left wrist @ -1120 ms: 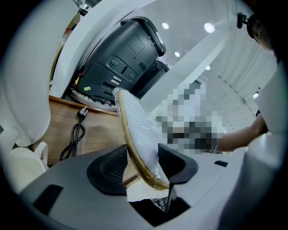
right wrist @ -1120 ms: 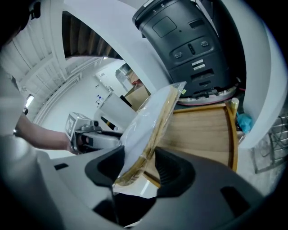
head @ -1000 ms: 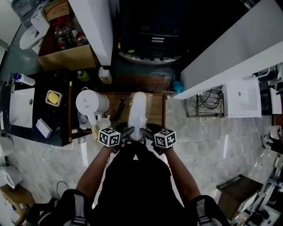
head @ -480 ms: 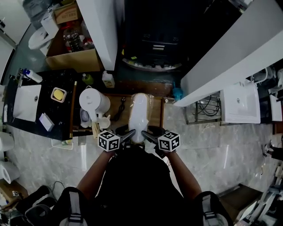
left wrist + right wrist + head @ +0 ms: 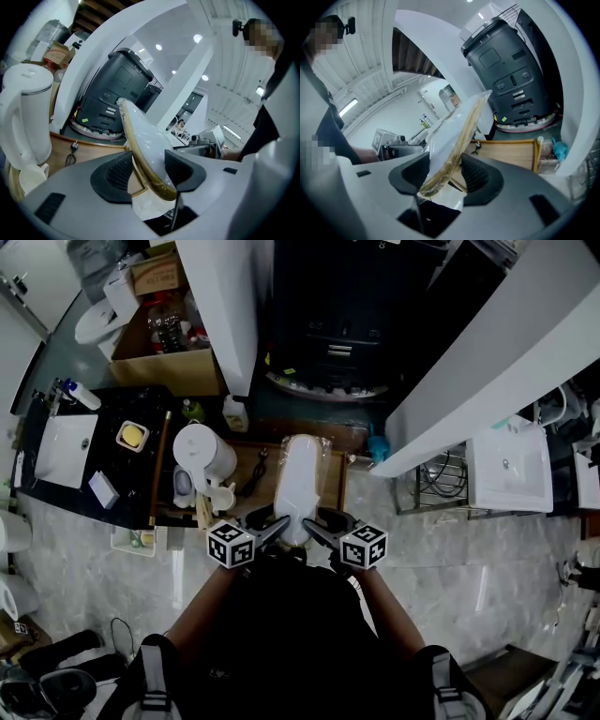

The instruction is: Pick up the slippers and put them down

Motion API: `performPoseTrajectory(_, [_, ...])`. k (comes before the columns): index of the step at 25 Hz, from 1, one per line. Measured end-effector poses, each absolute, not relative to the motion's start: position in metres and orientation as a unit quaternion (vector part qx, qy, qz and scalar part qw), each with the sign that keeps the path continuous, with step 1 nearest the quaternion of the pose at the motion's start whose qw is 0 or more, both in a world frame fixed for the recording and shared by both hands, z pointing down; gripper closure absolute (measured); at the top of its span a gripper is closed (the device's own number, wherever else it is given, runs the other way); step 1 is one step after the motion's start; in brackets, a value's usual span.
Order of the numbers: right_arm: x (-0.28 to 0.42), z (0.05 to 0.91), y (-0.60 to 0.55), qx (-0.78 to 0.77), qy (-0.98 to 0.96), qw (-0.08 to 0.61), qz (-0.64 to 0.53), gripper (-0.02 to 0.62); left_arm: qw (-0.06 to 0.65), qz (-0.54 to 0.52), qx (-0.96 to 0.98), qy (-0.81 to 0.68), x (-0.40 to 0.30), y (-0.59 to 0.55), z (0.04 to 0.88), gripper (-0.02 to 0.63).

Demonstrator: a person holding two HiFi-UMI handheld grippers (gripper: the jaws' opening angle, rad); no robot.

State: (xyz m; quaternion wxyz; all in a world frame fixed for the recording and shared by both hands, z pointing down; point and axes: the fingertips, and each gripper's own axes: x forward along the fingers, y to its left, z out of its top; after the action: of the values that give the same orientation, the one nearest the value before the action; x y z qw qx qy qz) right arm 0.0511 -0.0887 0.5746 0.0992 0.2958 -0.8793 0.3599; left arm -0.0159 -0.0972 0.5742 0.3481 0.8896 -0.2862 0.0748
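Observation:
A pair of white slippers (image 5: 299,486) wrapped in clear plastic hangs in the air over a wooden table (image 5: 246,474), the long side pointing away from me. Both grippers hold its near end. My left gripper (image 5: 273,526) grips the left side and my right gripper (image 5: 316,526) the right side. In the left gripper view the tan-edged slippers (image 5: 140,133) stand on edge between the dark pads (image 5: 115,174) of the left gripper (image 5: 149,176). In the right gripper view the slippers (image 5: 457,138) are pinched the same way in the right gripper (image 5: 446,178).
A white kettle (image 5: 204,457) and cups stand on the table's left. Behind it are a black machine (image 5: 337,343) and a cardboard box (image 5: 164,367). Left lies a black counter (image 5: 122,479) with a sink (image 5: 64,448). A wire rack (image 5: 439,486) stands right, on marble floor.
Both grippers have risen together with the slippers held between them, lifting the package higher above the wooden table. The grips look the same.

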Motion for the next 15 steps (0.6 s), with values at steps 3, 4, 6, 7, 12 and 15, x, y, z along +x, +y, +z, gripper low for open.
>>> performPoseTrajectory(3, [0.053, 0.561, -0.086, 0.300, -0.884, 0.087, 0.349, 0.379, 0.332, 0.069, 0.896, -0.287, -0.014, -0.095, 0.559, 0.390])
performPoseTrajectory(4, [0.054, 0.557, -0.085, 0.301, -0.886, 0.085, 0.343, 0.379, 0.328, 0.068, 0.898, -0.287, -0.014, -0.095, 0.555, 0.390])
performPoseTrajectory(6, [0.055, 0.550, -0.084, 0.302, -0.889, 0.081, 0.333, 0.379, 0.322, 0.065, 0.900, -0.287, -0.013, -0.094, 0.549, 0.390])
performPoseTrajectory(7, [0.056, 0.547, -0.084, 0.303, -0.891, 0.077, 0.330, 0.379, 0.321, 0.063, 0.900, -0.287, -0.012, -0.093, 0.546, 0.390])
performPoseTrajectory(12, [0.052, 0.542, -0.087, 0.298, -0.896, 0.063, 0.324, 0.379, 0.313, 0.054, 0.898, -0.304, -0.016, -0.094, 0.540, 0.390])
performPoseTrajectory(15, [0.052, 0.542, -0.086, 0.295, -0.898, 0.066, 0.321, 0.379, 0.312, 0.057, 0.898, -0.306, -0.016, -0.092, 0.541, 0.390])
